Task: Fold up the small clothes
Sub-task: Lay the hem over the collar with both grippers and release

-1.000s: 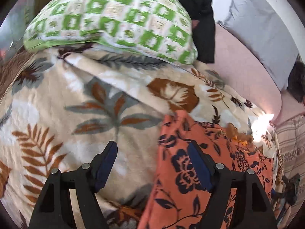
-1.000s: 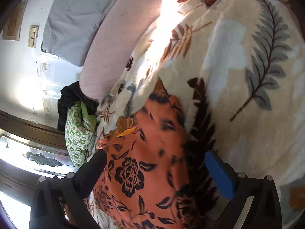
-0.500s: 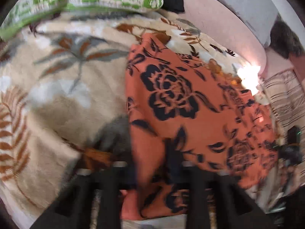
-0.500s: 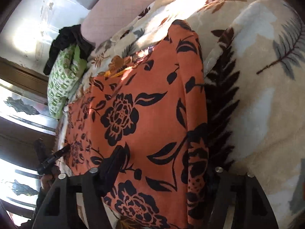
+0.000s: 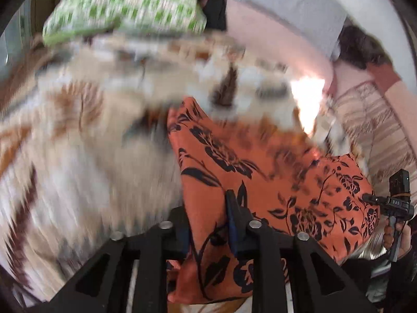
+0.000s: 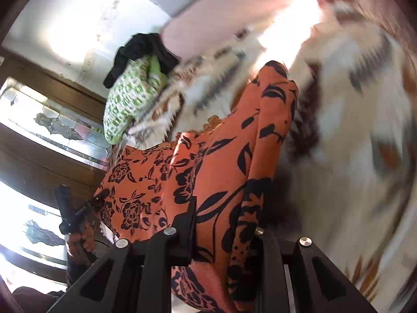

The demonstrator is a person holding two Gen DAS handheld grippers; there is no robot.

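On leaf-print blanket (image 5: 78, 177): orange floral garment (image 5: 260, 172), one edge lifted. Your left gripper (image 5: 208, 221) opening, cloth between pads; right gripper (image 6: 221, 224) closing on cloth. Blur heavy; contact probably firm.

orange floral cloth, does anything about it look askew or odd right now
The orange floral cloth is bunched, not flat: ridges and folds run through it between the left gripper and the right gripper, both clamped on its near edge. That suits a fold under way. No tear or stain shows, though blur hides detail.
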